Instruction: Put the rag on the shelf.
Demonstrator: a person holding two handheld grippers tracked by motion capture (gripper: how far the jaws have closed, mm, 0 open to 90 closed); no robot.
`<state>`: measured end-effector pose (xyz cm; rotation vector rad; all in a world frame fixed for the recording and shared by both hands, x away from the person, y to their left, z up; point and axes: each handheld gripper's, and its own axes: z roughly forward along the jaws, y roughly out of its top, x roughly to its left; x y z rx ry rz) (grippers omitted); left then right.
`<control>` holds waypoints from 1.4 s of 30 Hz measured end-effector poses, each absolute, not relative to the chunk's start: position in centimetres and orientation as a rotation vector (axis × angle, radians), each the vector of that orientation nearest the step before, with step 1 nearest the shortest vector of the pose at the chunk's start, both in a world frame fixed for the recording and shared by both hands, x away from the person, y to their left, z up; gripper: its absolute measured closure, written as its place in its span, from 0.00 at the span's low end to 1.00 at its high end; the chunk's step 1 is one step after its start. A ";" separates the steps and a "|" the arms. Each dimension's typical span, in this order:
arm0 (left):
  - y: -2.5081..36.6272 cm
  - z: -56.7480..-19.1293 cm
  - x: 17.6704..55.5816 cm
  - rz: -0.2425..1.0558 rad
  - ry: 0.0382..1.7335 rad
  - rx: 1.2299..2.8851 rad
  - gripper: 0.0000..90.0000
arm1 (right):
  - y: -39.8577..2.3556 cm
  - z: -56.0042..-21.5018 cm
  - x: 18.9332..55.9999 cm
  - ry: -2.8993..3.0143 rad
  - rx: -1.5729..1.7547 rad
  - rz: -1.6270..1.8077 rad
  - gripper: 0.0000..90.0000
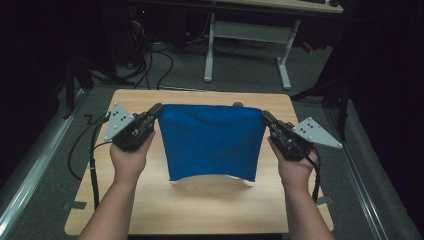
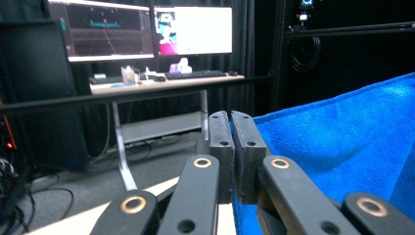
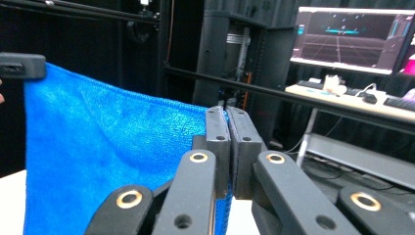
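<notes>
A blue cloth (image 1: 212, 142) hangs stretched above the wooden surface (image 1: 200, 205), its lower edge near the boards. The left gripper (image 1: 159, 111) pinches its far left corner, the right gripper (image 1: 265, 117) its far right corner. Each grip is narrow; pulling the grippers farther apart could tug a corner free.

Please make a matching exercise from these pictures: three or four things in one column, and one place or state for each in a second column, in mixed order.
Things:
1. blue cloth
2. left gripper
3. right gripper
4. table

Places or states:
A. shut on the cloth's right top corner
B. bare wood under the cloth
C. held up, stretched between two grippers
D. shut on the cloth's left top corner

Pairs: 1-C, 2-D, 3-A, 4-B
</notes>
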<state>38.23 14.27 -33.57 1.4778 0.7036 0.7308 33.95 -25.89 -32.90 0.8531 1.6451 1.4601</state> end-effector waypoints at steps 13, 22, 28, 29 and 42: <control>13.8 -30.9 42.0 0.821 0.723 1.495 0.98 | -25.9 -30.9 37.8 1.614 0.907 1.435 0.99; 13.2 -31.8 45.4 0.884 0.771 1.548 0.98 | -25.8 -31.1 40.8 1.621 0.946 1.435 0.99; 13.2 -32.9 47.8 0.899 0.824 1.571 0.98 | -25.1 -31.5 43.2 1.648 0.957 1.391 0.99; 13.2 -33.1 48.2 0.900 0.833 1.579 0.98 | -25.0 -31.7 43.7 1.658 0.963 1.375 0.99; 12.0 -36.6 52.4 0.827 0.942 1.701 0.98 | -25.2 -34.6 48.5 1.746 1.074 1.251 0.99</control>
